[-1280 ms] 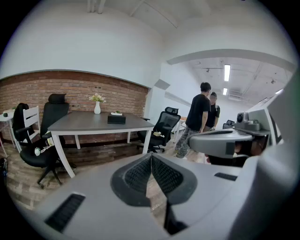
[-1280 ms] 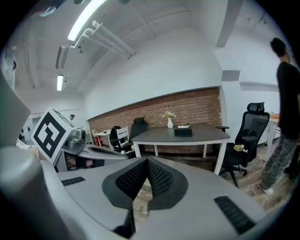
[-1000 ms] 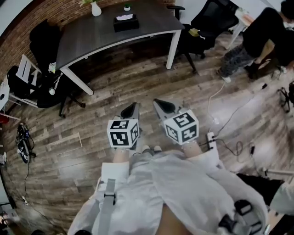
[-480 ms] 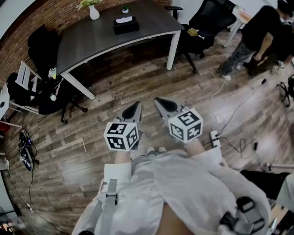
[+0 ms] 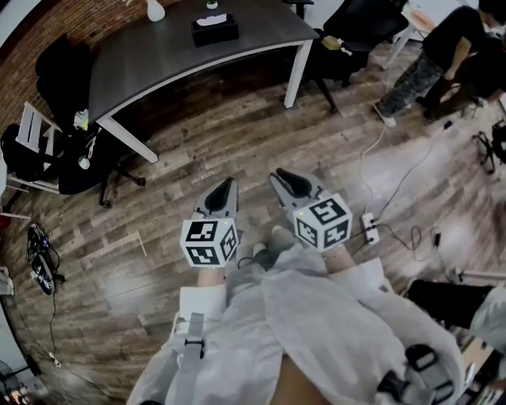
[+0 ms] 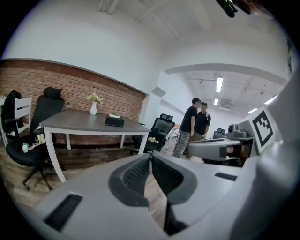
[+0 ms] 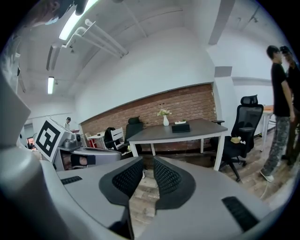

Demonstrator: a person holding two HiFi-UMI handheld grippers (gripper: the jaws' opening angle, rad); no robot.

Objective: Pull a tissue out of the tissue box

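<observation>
Two claws are held side by side above the wooden floor [image 5: 237, 134], both pointing ahead and a little down. The left claw [image 5: 230, 183] has its jaws pressed together at the tips, with nothing between them, as the left gripper view shows [image 6: 150, 157]. The right claw [image 5: 277, 175] has its jaws a narrow gap apart, and only floor shows through that gap [image 7: 148, 161]. Behind each claw sits its marker cube, the left one [image 5: 209, 242] and the right one [image 5: 324, 222], just in front of the person's pale sleeves [image 5: 348, 273].

Just to the right of the right claw, a white power strip [image 5: 368, 228] lies on the floor with its cable.

Well ahead of both claws, across open floor, stands the grey tabletop [image 5: 158, 55] on white legs. The black tissue box [image 5: 215, 30] rests on it, with a white tissue [image 5: 213, 19] sticking up from its top. From the left claw the tissue box [image 6: 114, 121] sits ahead and to the left; from the right claw it [image 7: 180, 127] sits ahead and slightly right. A white vase [image 5: 155, 9] stands beyond it, toward the brick wall [image 6: 70, 84].

Far off to the right of the claws, a person in dark clothes [image 5: 443, 43] stands near black office chairs [image 5: 352, 32].
</observation>
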